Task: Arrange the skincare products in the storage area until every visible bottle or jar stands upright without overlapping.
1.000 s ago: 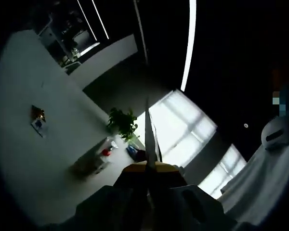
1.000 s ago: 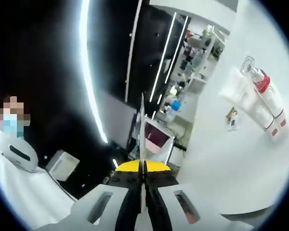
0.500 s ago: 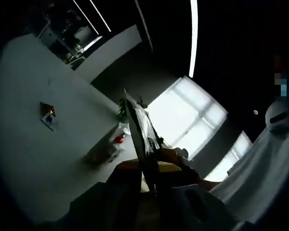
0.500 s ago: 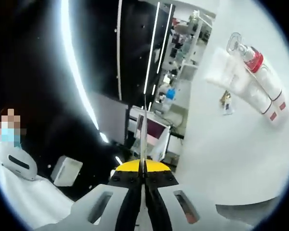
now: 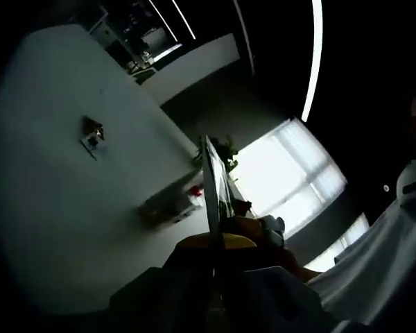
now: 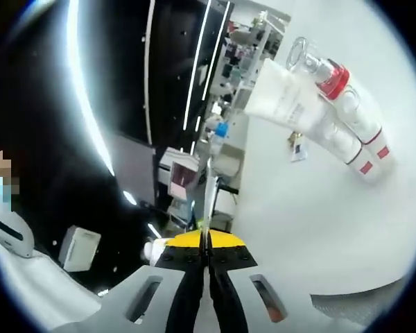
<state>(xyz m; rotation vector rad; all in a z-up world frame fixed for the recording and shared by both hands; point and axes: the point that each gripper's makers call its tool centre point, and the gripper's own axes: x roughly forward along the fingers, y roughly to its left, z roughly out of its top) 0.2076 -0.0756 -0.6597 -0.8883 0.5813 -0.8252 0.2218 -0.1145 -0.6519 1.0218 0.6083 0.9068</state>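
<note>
While both tongs point(image 5: 213, 208) point(image 6: 206, 208) are being held with jaws pressed together, gripping nothing, the white tube point(image 6: 286, 104) and red-capped bottles point(image 6: 347, 118) are lying clustered on the white table point(image 6: 319, 208), away from its edges.

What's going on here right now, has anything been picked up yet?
Nothing is held. The right gripper has its jaws pressed together on nothing, aimed past a white table where the skincare products sit in a cluster: a white tube and bottles with red bands, all tilted in this view. The left gripper also looks shut and empty, pointing over a table toward a bright window. A small dark item sits on that table; I cannot tell what it is.
</note>
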